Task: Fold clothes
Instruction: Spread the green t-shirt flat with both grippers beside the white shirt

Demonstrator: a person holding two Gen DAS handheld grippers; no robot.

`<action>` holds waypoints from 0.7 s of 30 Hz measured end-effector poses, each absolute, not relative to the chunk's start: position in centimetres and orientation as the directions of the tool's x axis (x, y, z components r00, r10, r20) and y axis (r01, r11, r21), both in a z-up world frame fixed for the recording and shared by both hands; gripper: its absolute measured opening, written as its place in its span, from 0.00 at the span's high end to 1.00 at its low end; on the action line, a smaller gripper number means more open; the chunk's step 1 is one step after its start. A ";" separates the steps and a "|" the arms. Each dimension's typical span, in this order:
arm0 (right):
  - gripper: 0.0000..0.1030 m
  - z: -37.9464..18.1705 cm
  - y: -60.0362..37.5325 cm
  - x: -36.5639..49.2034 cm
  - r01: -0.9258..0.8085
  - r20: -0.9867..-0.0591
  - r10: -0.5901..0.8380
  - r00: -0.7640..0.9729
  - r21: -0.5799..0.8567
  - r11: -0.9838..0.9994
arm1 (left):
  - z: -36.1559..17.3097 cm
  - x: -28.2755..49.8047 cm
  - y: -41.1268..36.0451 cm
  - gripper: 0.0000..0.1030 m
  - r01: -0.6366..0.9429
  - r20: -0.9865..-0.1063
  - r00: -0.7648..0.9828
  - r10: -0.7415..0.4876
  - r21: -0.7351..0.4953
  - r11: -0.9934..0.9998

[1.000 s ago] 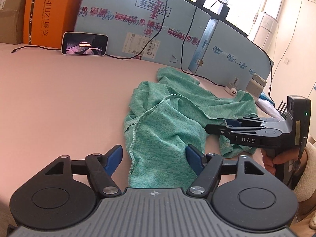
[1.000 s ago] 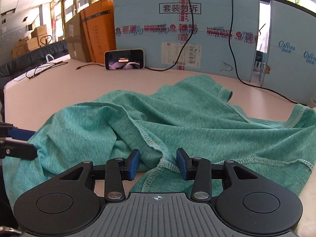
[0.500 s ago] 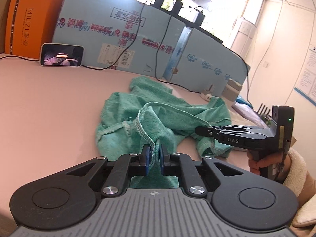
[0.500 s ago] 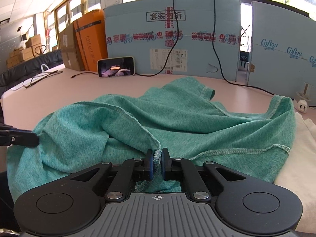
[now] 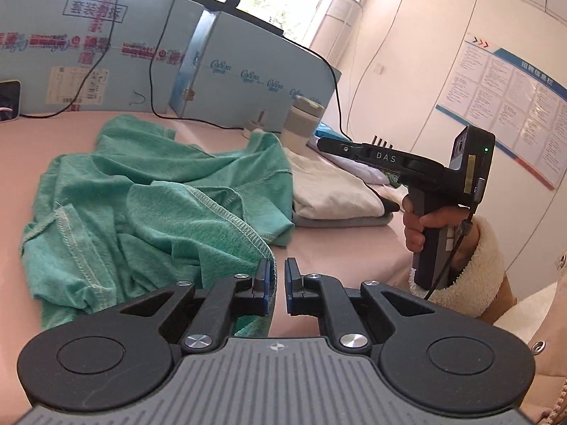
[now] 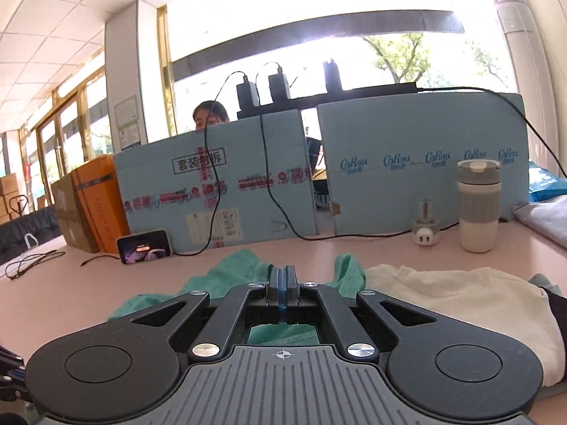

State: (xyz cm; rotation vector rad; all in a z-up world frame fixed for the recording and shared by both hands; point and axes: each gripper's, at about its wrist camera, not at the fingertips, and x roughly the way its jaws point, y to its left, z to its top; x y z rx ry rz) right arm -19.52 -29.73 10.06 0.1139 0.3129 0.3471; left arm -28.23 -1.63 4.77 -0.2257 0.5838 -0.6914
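Left tongs (image 5: pixel 278 272): nearly closed; green hem lies against the nine-o'clock pad, whether it is pinched cannot be told.
Right tongs (image 6: pixel 281 283): blue pads pressed together, no cloth visibly caught.
Crumpled green knit shirt (image 5: pixel 156 191): on the pink tabletop (image 5: pixel 49 138), ten o'clock of the left tongs.
Folded cream garment (image 6: pixel 457 301): touching the shirt's three-o'clock edge.
White lidded tumbler (image 6: pixel 477 205): one o'clock, upright before blue cardboard panels (image 6: pixel 418 177).

We see a heathered teal-green shirt (image 5: pixel 149 191) on the pale pink table (image 5: pixel 53 134), a cream folded garment (image 5: pixel 333 191) beside it, light blue boxes (image 6: pixel 219 191) with red print, and an orange box (image 6: pixel 101 198).
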 end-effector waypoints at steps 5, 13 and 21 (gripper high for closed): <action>0.70 8.0 -29.3 -19.1 -0.332 -0.365 0.374 0.853 0.174 0.927 | 4.2 -28.4 -2.5 0.94 0.552 -0.441 0.587 -0.679 -0.395 0.734; 0.35 5.3 -25.3 -17.6 -0.457 -0.479 0.455 0.751 0.121 0.881 | 4.3 -29.7 -1.6 0.94 0.513 -0.425 0.625 -0.655 -0.409 0.755; 0.63 2.8 -21.1 -15.8 -0.539 -0.567 0.477 0.672 0.068 0.840 | 4.2 -30.2 -0.6 0.94 0.473 -0.424 0.652 -0.629 -0.421 0.774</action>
